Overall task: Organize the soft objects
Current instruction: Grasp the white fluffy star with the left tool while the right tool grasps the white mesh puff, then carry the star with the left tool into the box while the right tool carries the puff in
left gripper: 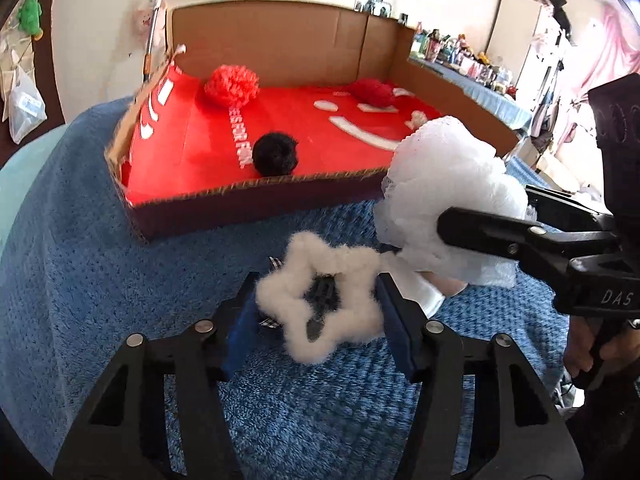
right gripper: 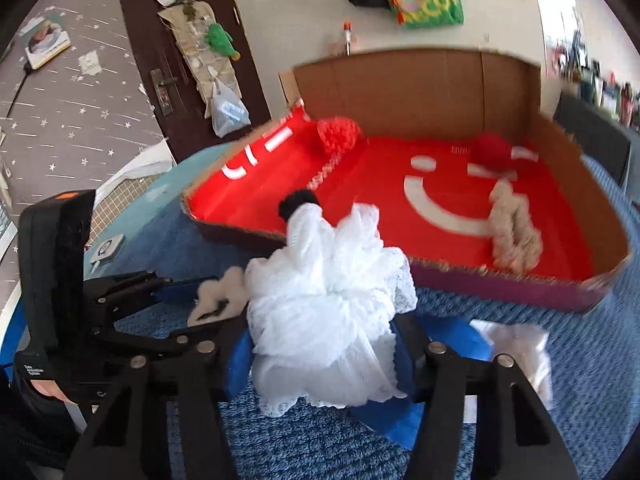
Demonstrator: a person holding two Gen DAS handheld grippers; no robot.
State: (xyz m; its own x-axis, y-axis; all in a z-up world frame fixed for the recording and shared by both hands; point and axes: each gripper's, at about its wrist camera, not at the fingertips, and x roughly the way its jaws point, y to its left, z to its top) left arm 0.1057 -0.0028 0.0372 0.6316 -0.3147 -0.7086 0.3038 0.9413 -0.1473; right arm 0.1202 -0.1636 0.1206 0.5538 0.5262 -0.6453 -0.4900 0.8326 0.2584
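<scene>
My left gripper [left gripper: 320,316] is shut on a white fluffy star-shaped hair clip [left gripper: 320,308], held just above the blue towel; it also shows in the right wrist view [right gripper: 220,292]. My right gripper [right gripper: 324,360] is shut on a white mesh bath pouf [right gripper: 328,308], lifted near the box's front wall; the pouf also shows in the left wrist view [left gripper: 452,200]. The cardboard box [left gripper: 256,196] with a red floor holds a coral pompom [left gripper: 232,84], a black pompom [left gripper: 276,154], a red ball [left gripper: 370,90] and a beige yarn bundle [right gripper: 514,228].
A blue towel [left gripper: 100,260] covers the table. White cloth [right gripper: 520,348] and a blue piece [right gripper: 460,340] lie on it by my right gripper. A door [right gripper: 180,60] with hanging bags stands at the back left, and a cluttered shelf [left gripper: 460,56] at the right.
</scene>
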